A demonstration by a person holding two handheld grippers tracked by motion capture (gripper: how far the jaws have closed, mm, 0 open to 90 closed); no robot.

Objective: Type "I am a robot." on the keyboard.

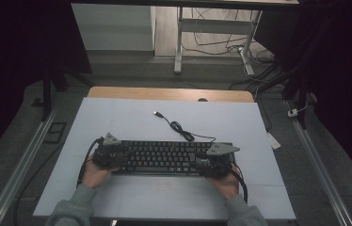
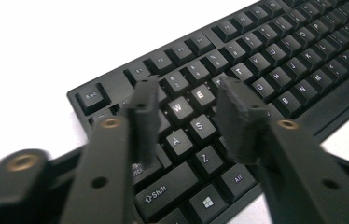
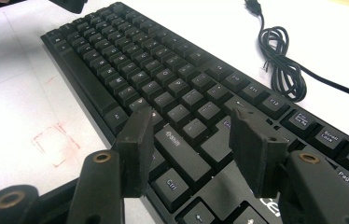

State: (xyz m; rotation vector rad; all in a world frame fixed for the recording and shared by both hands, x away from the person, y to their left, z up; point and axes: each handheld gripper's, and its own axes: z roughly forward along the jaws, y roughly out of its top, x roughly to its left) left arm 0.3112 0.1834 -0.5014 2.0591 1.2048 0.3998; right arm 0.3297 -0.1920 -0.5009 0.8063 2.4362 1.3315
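Keyboard: we see it lying flat on the white mat, near the 6 o'clock edge, with one gripper over each end.
Table: a white mat covers it, and a strip of wood shows at 12 o'clock.
How it will handle: we think the keyboard is long, stiff and fairly light. Its keys are bumpy and can pop off, so we should not pinch them hard. The smooth plastic rim may slip.
Where to take hold: we would grab the two short ends, at 9 and 3 o'clock, and lift both together so it stays level.
Cable: it curls away from the keyboard toward 12 o'clock, loose and floppy, and could drag.
Left gripper: its jaws stand apart over the letter keys and squeeze nothing.
Right gripper: its jaws also stand apart, over the Shift and Ctrl keys, holding nothing.
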